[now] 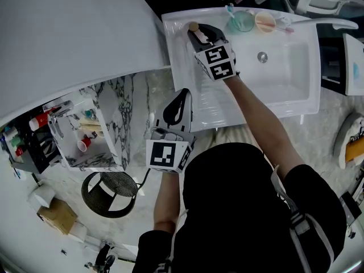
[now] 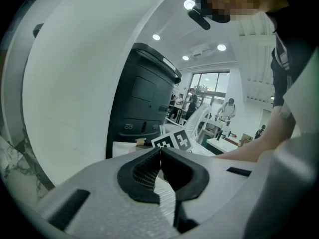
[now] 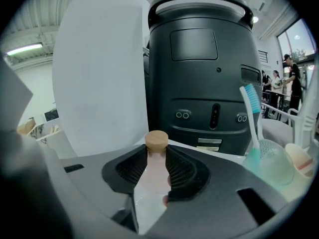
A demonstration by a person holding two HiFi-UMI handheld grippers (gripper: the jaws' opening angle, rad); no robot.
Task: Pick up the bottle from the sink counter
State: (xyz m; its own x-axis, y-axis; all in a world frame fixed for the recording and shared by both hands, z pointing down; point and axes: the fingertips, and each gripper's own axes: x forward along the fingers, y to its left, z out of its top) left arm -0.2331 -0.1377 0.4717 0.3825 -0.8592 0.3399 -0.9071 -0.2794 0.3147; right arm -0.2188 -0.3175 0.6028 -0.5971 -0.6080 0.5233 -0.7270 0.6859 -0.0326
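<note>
The left gripper [image 2: 160, 151] is seen with fingertips met (nothing between); a marker cube [image 2: 173, 141] is shown just beyond them, before a black machine [image 2: 144, 103].

No writing could be read in any view.
The only printed signs were black-and-white square patterns on the white cube [image 1: 216, 62] of the right gripper [image 1: 196, 34] and the white cube [image 1: 168, 154] of the left gripper [image 1: 182, 92]; they bore no letters or numbers.

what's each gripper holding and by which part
The right gripper clamps the bottle by its neck, just below the wooden cap; the left gripper is shut, holding nothing.
</note>
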